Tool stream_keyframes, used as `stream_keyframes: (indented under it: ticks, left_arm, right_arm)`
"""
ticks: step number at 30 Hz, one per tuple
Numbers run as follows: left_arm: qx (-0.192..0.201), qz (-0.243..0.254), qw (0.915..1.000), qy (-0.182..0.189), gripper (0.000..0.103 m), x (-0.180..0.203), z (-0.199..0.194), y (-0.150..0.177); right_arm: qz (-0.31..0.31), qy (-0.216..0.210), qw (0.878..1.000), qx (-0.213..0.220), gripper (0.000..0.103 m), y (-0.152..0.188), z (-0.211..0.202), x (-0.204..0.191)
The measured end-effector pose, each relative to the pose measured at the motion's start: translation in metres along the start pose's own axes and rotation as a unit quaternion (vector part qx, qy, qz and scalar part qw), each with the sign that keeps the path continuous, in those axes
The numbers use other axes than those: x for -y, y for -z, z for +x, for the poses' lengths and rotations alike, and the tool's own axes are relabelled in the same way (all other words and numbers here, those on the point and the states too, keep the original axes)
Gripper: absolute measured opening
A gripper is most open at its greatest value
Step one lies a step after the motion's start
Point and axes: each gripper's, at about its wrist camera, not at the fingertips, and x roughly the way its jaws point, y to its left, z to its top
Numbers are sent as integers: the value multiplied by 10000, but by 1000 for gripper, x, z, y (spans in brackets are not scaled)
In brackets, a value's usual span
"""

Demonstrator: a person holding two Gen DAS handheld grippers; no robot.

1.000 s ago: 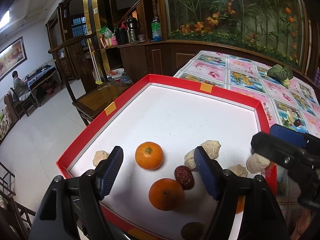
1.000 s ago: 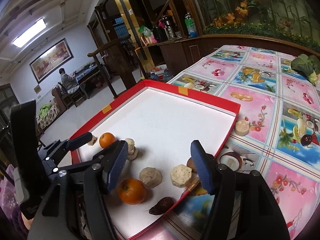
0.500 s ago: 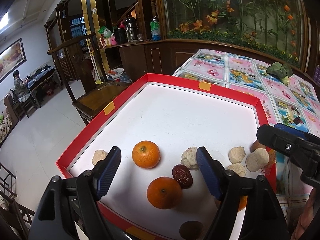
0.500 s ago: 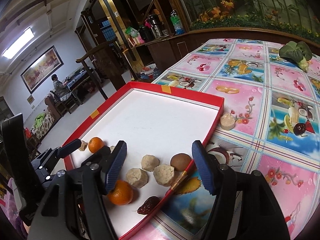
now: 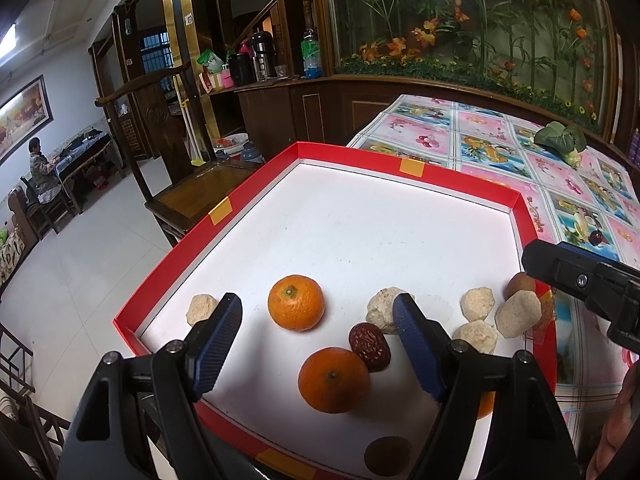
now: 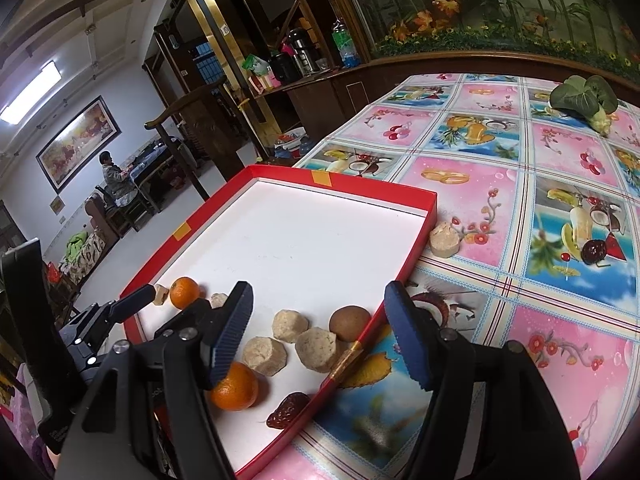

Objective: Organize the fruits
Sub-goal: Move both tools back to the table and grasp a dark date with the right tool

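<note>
A red-rimmed white tray [image 5: 224, 211] holds two oranges [image 5: 295, 308] [image 5: 333, 380], a red date [image 5: 369, 346], a brown kiwi [image 5: 518, 282] and several beige peeled pieces [image 5: 477, 303]. My left gripper [image 5: 318, 346] is open and empty above the tray's near end. My right gripper [image 6: 320, 336] is open and empty over the tray's right rim [image 6: 420, 236], above the kiwi [image 6: 349, 322] and beige pieces [image 6: 316, 348]. An orange [image 6: 235, 386] and a date [image 6: 289, 409] lie near it. One beige piece [image 6: 444, 239] and a dark date [image 6: 593, 251] lie on the tablecloth.
The table carries a pink and blue fruit-print cloth [image 6: 560, 168]. A green leafy vegetable [image 6: 585, 98] lies at its far side. A wooden chair [image 5: 200, 196] stands left of the tray. The right gripper's body [image 5: 588, 280] shows at the tray's right edge.
My right gripper has moved right and back, from over the tray's inside to over its right rim. The beige pieces by the kiwi now lie free in the tray. My left gripper has barely moved.
</note>
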Motion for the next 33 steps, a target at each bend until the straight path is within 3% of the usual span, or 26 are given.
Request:
stream_keyframes:
  ticks: [8, 13, 18, 22, 24, 33]
  left_arm:
    - [26, -19, 9999, 126, 78, -2, -11, -11]
    - [275, 243, 9988, 322, 79, 17, -35, -19]
    - [272, 555, 9951, 776, 79, 55, -42, -23]
    - [13, 806, 9868, 1407, 79, 92, -45, -18]
    - [-60, 962, 9815, 1652, 79, 110, -49, -12]
    - [-535, 1455, 9646, 2132, 79, 162, -30, 8]
  right_arm:
    - [275, 55, 9991, 316, 70, -6, -23, 21]
    - [943, 232, 9923, 763, 70, -9, -63, 78]
    - [1159, 708, 9880, 741, 70, -2, -92, 130]
    - [1482, 1015, 9806, 781, 70, 0, -104, 165]
    - [1803, 958, 9757, 793, 70, -1, -105, 180]
    - [1782, 1085, 9753, 733, 70, -2, -105, 184]
